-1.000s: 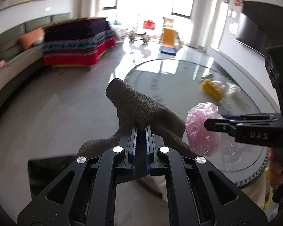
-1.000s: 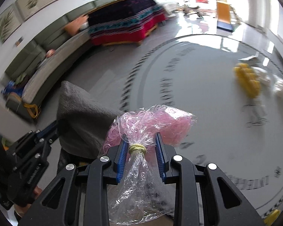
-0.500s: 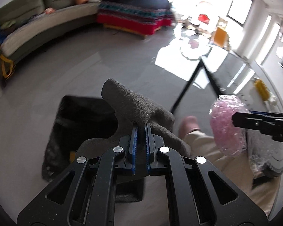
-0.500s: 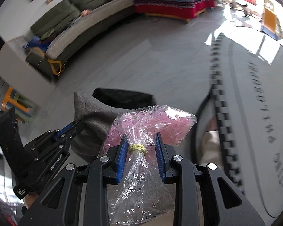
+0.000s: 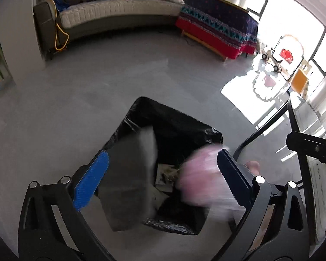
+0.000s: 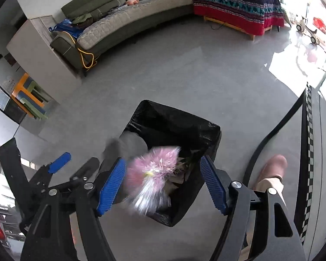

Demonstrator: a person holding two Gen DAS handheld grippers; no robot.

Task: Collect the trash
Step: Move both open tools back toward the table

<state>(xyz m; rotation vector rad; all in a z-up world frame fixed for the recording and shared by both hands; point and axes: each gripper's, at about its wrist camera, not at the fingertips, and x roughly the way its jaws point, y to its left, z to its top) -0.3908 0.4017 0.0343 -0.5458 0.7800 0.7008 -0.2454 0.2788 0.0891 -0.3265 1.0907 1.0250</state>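
Observation:
A bin lined with a black bag (image 5: 180, 126) (image 6: 184, 121) stands on the grey floor below both grippers. My left gripper (image 5: 160, 178) is open; a grey cloth (image 5: 130, 174) falls blurred between its fingers towards the bin. My right gripper (image 6: 163, 182) is open; a clear bag of pink shreds (image 6: 154, 174) falls blurred from it over the bin. The pink bag also shows in the left wrist view (image 5: 202, 180), and the grey cloth in the right wrist view (image 6: 130, 143). Paper scraps (image 5: 165, 174) lie inside the bin.
A round glass table (image 6: 323, 152) with a black curved leg (image 6: 275, 130) stands at the right. The person's pink slipper (image 6: 271, 167) is beside the bin. A curved sofa (image 5: 110, 15) and a cloth-covered table (image 5: 219, 30) stand far across the floor.
Both grippers swung from the table to above the bin and opened. The grey cloth and the pink bag have left the fingers and are dropping towards the bin.

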